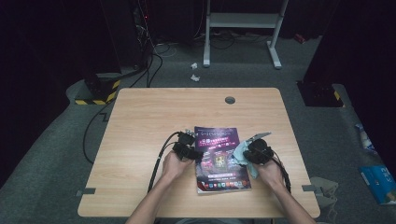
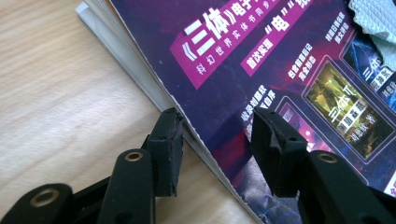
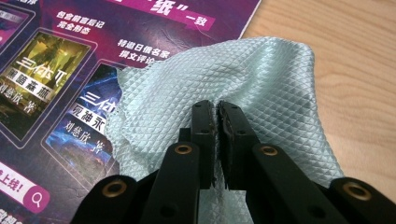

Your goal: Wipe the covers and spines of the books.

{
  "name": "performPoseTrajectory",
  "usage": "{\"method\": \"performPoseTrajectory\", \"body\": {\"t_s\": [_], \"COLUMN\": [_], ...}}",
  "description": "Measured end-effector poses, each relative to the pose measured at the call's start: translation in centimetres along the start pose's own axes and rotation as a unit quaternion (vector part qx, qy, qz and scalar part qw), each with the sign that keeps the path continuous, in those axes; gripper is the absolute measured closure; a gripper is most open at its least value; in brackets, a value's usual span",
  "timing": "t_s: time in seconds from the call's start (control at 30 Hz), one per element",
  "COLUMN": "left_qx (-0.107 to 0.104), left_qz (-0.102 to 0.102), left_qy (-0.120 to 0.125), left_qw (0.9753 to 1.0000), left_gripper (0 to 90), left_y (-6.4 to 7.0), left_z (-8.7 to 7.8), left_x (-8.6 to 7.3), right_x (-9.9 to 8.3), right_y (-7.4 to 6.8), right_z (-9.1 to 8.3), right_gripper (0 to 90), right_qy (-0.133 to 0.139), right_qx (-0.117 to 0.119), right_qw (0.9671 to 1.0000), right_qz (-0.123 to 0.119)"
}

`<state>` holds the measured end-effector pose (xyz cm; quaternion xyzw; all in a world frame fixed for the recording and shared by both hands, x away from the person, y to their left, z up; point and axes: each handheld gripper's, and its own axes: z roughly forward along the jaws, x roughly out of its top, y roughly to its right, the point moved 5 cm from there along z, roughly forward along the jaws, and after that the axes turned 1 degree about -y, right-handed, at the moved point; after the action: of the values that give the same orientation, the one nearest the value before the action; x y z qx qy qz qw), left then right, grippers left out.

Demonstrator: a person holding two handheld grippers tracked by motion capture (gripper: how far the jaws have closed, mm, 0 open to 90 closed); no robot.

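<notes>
A: Where does the magazine (image 1: 219, 158) lie?

B: Flat on the wooden worktop (image 1: 140, 121), near the person's edge, between the two hands. Its purple cover faces up, with white and pink print and small framed pictures on it.

A: And the left gripper (image 2: 217, 140)?

B: Its fingers (image 2: 168, 149) stand apart at the magazine's left edge. In the left gripper view one finger is over the bare wood just beside the stacked page edges, the other is over the cover. Whether they touch the paper I cannot tell.

A: What about the right gripper (image 3: 217, 126)?

B: Its fingers are together, clamped on a pale green cloth (image 3: 261, 79) with a fine diamond weave. The cloth bunches around the fingertips and spreads out past them.

A: Where is the cloth against the magazine?

B: It rests partly on the cover's right side and partly on the worktop just beside it. In the high view it shows as a light patch at the magazine's right edge, under the right gripper.

A: Any containers on the worktop?

B: I see none to describe; the magazine, the cloth and a round grey grommet (image 1: 229, 100) near the far edge are what lie there

A: And the hands?

B: The left hand (image 1: 173, 165) and right hand (image 1: 271, 171) each grip a tool, forearms coming in from the near side, black cables trailing back
</notes>
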<state>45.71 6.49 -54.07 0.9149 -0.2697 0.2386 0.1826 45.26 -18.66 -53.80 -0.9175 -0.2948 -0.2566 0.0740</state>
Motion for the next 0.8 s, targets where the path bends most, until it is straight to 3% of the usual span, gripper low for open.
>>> {"method": "performPoseTrajectory", "body": {"t_s": [0.13,0.23,0.33,0.4,0.53,0.57,0.67,0.7,0.8], "left_qx": [-0.005,-0.01,-0.018,-0.018,0.008,0.024,0.036,0.04,0.038], "left_qz": [0.006,0.024,0.025,0.022,0.001,0.001,-0.001,0.0,-0.004], "left_qy": [-0.001,-0.007,-0.012,-0.012,0.02,0.016,0.015,0.022,0.016], "left_qw": [1.0,0.9996,0.9995,0.9995,0.9998,0.9996,0.9992,0.999,0.9991], "left_gripper": [53.6,53.4,52.5,50.2,48.8,48.3,48.3,48.6,47.0], "left_y": [0.8,2.2,2.6,2.5,1.2,0.6,0.1,-0.3,-0.8], "left_z": [0.0,0.0,-0.1,-0.2,-0.9,-1.0,-1.1,-1.1,-0.8], "left_x": [-0.3,-0.8,-0.9,-0.9,0.1,0.5,0.8,1.0,0.9], "right_x": [-0.8,-2.2,-3.0,-3.1,-2.3,-1.6,-0.7,-0.2,0.0], "right_y": [0.0,0.2,0.0,0.0,-0.1,-0.4,-1.0,-1.6,-2.2], "right_z": [-0.5,-1.3,-1.9,-2.0,-2.6,-2.6,-2.1,-1.4,-0.8], "right_gripper": [84.7,84.7,84.7,84.7,84.8,84.8,84.8,84.8,84.8], "right_qy": [-0.002,-0.001,-0.003,-0.002,0.021,0.025,0.019,0.006,0.002], "right_qx": [0.0,-0.002,-0.004,-0.005,-0.003,0.0,0.0,-0.001,-0.001], "right_qw": [1.0,1.0,1.0,1.0,0.9998,0.9996,0.9996,0.9995,0.9993], "right_qz": [-0.001,-0.004,-0.006,-0.006,-0.004,-0.011,-0.02,-0.032,-0.038]}}
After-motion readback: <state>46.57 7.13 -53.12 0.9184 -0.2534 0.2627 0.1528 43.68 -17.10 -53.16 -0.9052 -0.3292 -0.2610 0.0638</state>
